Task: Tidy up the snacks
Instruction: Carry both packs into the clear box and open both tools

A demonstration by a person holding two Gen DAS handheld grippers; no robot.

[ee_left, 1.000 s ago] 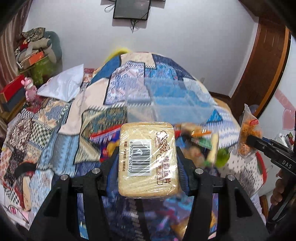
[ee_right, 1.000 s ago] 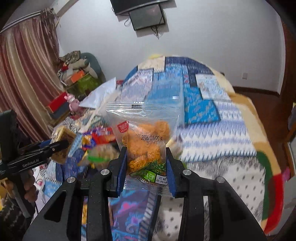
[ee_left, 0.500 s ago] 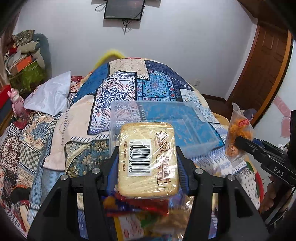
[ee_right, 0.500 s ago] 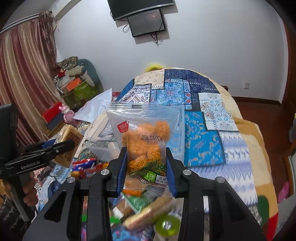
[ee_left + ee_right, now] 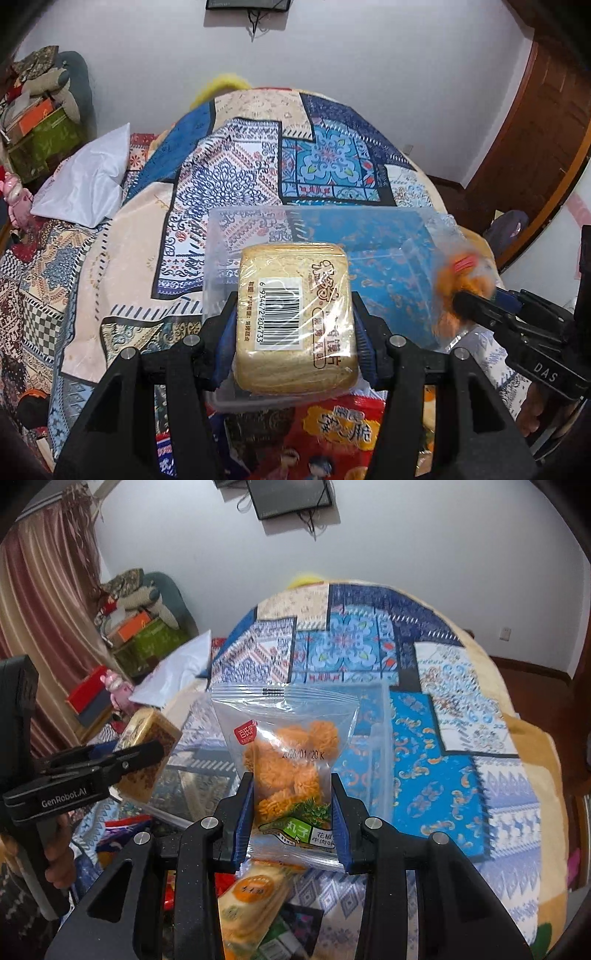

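My left gripper [image 5: 293, 332] is shut on a wrapped pack of toasted bread slices [image 5: 295, 317] with a barcode label, held above the near end of a clear plastic box [image 5: 388, 258] on the bed. My right gripper [image 5: 293, 812] is shut on a clear bag of orange crispy balls [image 5: 291, 760], held over the same clear plastic box [image 5: 382, 746]. The left gripper and its bread pack [image 5: 147, 753] show at the left of the right wrist view. The right gripper and its blurred bag [image 5: 461, 280] show at the right of the left wrist view.
Loose snack packs lie on the near bed: a red cartoon-printed bag [image 5: 332, 432] and a yellow biscuit pack [image 5: 255, 897]. The patchwork quilt [image 5: 314, 166] covers the bed. A white pillow [image 5: 85, 184] and piled boxes [image 5: 144, 635] lie left. A wooden door [image 5: 535, 129] stands right.
Both grippers moved forward from over the snack pile to over the clear box, each still holding its snack. The right gripper came closer to the left one.
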